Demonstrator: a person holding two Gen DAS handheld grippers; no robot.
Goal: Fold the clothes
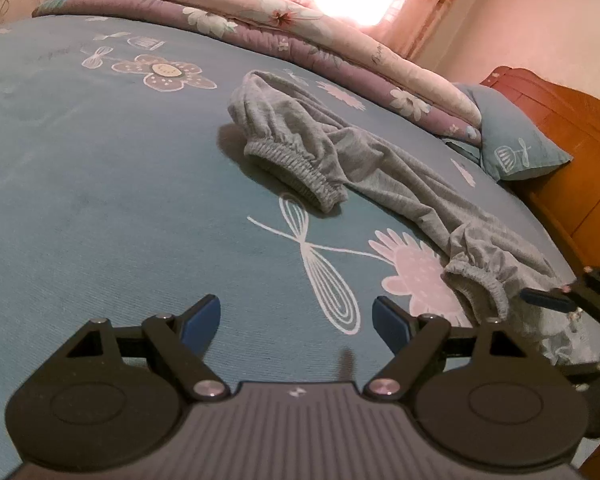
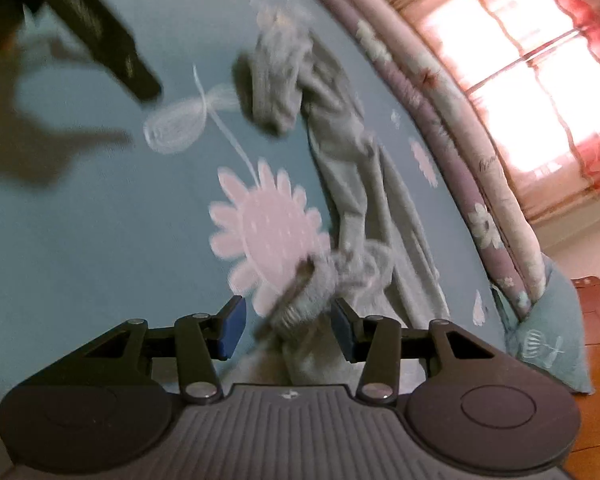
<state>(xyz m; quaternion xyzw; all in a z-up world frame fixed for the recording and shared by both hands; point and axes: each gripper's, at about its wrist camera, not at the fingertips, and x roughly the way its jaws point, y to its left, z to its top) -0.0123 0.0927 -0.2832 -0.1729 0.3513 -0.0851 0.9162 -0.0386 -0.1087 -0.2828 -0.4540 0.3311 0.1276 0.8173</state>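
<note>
A pair of grey trousers [image 1: 364,160] lies crumpled on the blue flowered bed sheet [image 1: 100,200], one elastic cuff [image 1: 296,172] at mid bed, the other cuff [image 1: 480,280] near the right edge. My left gripper [image 1: 296,320] is open and empty above the sheet, short of the trousers. My right gripper [image 2: 288,320] is open, with the near cuff [image 2: 304,296] lying between its fingers; the jaws stand apart from it. The trousers run away up the right wrist view [image 2: 340,140], which is blurred. The right gripper also shows in the left wrist view [image 1: 548,298].
A folded flowered quilt [image 1: 300,40] lies along the far side of the bed. A blue pillow [image 1: 508,140] sits by the wooden headboard [image 1: 572,140]. A bright curtained window [image 2: 532,80] is behind. The left gripper's body [image 2: 96,36] shows at top left of the right wrist view.
</note>
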